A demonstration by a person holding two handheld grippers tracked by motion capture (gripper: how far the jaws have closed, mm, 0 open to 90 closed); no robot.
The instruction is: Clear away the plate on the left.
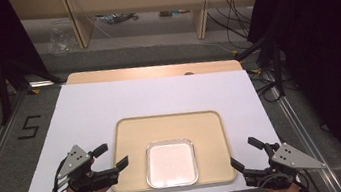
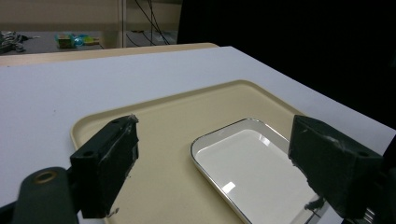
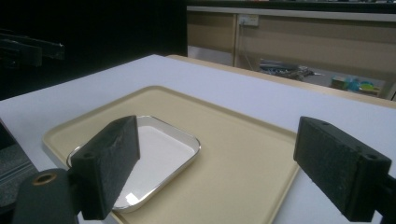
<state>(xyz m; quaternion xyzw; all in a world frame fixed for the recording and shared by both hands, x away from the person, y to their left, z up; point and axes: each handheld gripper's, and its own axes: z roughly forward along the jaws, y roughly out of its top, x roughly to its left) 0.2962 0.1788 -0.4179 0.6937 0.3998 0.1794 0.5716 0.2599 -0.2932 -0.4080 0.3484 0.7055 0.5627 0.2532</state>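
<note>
A beige tray (image 1: pixel 128 132) lies on the white table top near the front edge. A square white dish with a metal rim (image 1: pixel 171 163) rests inside it, toward the front. My left gripper (image 1: pixel 110 157) hovers at the tray's left edge, open and holding nothing. My right gripper (image 1: pixel 245 152) sits off the tray's front right corner, open and holding nothing too. In the left gripper view the dish (image 2: pixel 254 163) and tray (image 2: pixel 173 121) lie ahead between the jaws. In the right gripper view the dish (image 3: pixel 156 156) sits left on the tray (image 3: pixel 233 154).
The white board (image 1: pixel 158 95) covers a wooden table (image 1: pixel 150 71). Shelving legs, cables and clutter sit on the floor beyond it (image 1: pixel 117 18). Dark stands flank both sides. A "5" mark (image 1: pixel 29 127) is on the floor at left.
</note>
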